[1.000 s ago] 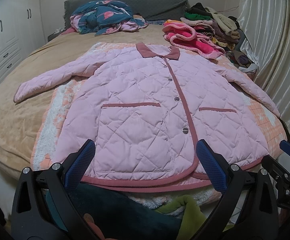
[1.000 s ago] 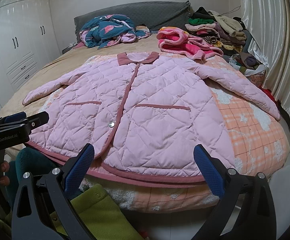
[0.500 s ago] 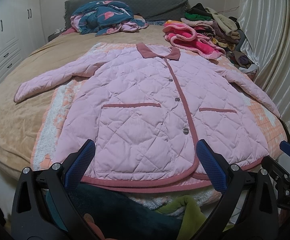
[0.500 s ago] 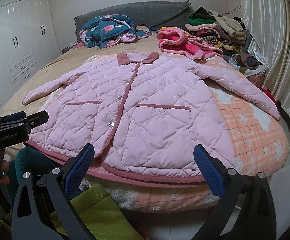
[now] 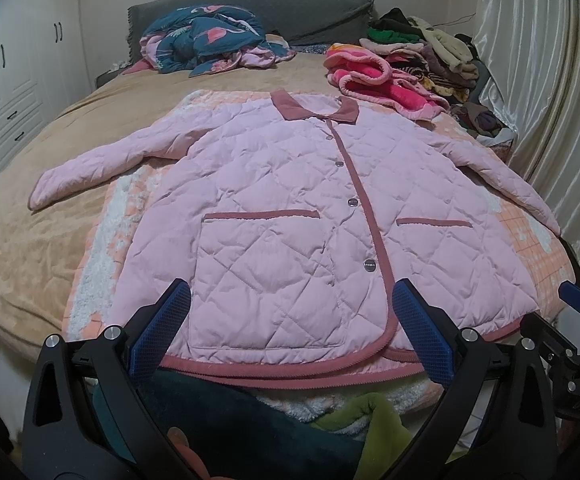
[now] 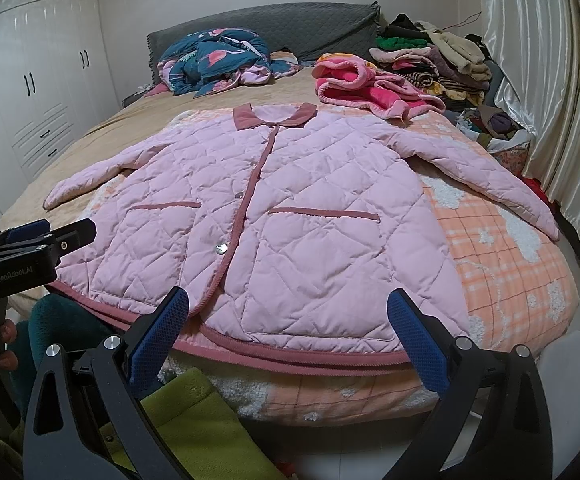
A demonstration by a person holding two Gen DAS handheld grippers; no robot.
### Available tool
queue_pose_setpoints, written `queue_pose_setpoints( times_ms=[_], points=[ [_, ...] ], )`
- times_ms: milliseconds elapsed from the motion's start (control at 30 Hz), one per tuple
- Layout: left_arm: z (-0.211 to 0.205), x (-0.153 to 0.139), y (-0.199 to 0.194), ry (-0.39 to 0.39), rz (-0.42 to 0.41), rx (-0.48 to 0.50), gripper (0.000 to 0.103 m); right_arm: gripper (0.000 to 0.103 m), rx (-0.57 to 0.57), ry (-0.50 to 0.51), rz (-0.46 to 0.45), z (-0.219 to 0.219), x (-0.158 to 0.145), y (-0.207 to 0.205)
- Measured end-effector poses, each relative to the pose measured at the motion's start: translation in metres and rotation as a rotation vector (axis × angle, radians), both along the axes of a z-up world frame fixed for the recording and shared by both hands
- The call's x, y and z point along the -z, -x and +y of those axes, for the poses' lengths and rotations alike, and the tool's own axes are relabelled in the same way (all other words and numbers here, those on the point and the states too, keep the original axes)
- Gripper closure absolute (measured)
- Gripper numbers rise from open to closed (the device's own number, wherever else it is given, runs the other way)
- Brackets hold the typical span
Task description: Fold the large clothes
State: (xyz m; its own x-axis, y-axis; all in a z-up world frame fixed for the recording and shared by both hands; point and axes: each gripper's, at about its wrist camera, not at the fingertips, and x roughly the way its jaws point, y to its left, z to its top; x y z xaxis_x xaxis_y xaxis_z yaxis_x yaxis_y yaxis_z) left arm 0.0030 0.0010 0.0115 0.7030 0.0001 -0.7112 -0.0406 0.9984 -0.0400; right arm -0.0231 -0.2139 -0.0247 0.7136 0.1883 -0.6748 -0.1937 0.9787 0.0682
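Note:
A pink quilted jacket (image 5: 290, 216) with dusty-rose trim lies flat and buttoned on the bed, collar far, hem at the near edge, both sleeves spread outward. It also shows in the right wrist view (image 6: 290, 220). My left gripper (image 5: 290, 332) is open and empty, just short of the hem's left half. My right gripper (image 6: 286, 332) is open and empty, just short of the hem's right half. The left gripper also shows at the left edge of the right wrist view (image 6: 46, 236).
An orange plaid fleece blanket (image 6: 509, 264) lies under the jacket on a tan bedspread (image 5: 30, 216). A teal quilt (image 5: 206, 44), a pink fleece heap (image 5: 377, 80) and stacked clothes (image 5: 433, 52) sit at the headboard side. Curtains (image 5: 549, 100) hang on the right. Green clothes (image 6: 194, 420) lie below the bed edge.

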Motion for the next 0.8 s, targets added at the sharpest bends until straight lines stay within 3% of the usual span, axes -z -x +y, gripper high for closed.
queue_pose_setpoints(
  times_ms=[367,800],
  points=[
    [-0.003,0.000,-0.001,-0.005,-0.008,-0.001,0.008,0.004,0.001,0.005,0.004,0.001,0.002,-0.006],
    [0.005,-0.005,-0.033,-0.002,-0.008,-0.012,0.008,0.004,0.013,0.010,0.002,0.003,-0.006,-0.036]
  ],
)
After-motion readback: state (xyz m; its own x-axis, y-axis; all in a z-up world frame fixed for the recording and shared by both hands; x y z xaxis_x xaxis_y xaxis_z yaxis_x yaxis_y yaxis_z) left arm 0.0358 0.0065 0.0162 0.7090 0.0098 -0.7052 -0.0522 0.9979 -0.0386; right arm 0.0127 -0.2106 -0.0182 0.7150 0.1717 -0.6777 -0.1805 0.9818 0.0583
